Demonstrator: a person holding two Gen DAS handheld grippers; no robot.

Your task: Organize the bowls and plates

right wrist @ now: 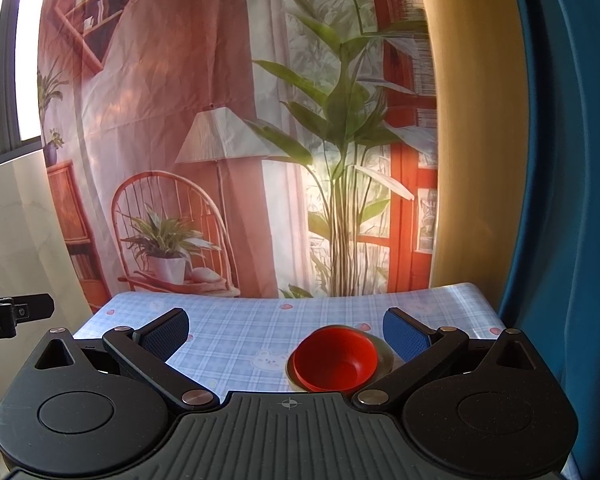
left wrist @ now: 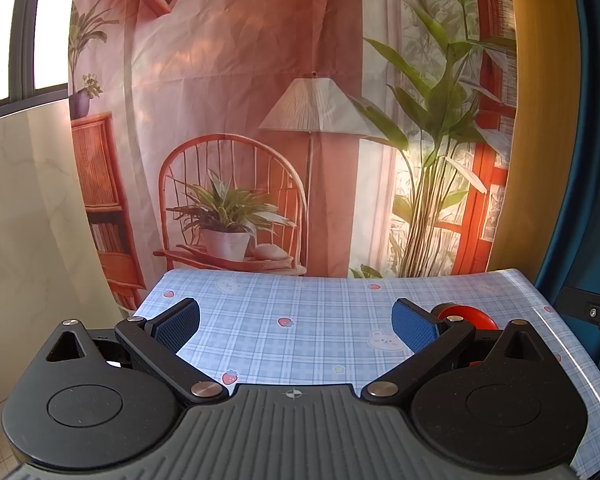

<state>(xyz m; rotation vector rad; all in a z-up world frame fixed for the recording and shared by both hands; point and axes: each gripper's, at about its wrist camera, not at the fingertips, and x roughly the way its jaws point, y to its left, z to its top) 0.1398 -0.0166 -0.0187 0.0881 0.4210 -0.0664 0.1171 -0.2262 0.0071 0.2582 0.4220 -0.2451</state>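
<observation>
the left gripper (left wrist: 296,322) hangs above the table (left wrist: 324,300) with its jaws spread wide and nothing between them. its blue finger pads (left wrist: 178,324) sit well apart over the blue checked tablecloth (left wrist: 300,344), which is printed with small strawberries and bear faces. in the left wrist view a red bowl (left wrist: 466,318) peeks out behind the right-hand finger, mostly hidden by the black linkage, near the right side of the table.

the right gripper (right wrist: 286,334) is also wide open and empty, held above the near part of the table. in the right wrist view the red bowl (right wrist: 335,358) sits upright between the two fingers but closer to the right-hand one, not touched by either pad. the bowl rests inside or on a paler dish (right wrist: 384,356) whose greyish rim shows around its right and lower edges; i cannot tell whether that dish is a plate or a second bowl.

behind the table hangs a printed backdrop (right wrist: 220,120) showing a chair, a potted plant, a lamp and tall green leaves. a yellow strip and a blue curtain (right wrist: 560,160) stand to the right of it, and a window (left wrist: 4,40) is at the far left. part of the left gripper's black body (right wrist: 8,314) shows at the left edge of the right wrist view.
</observation>
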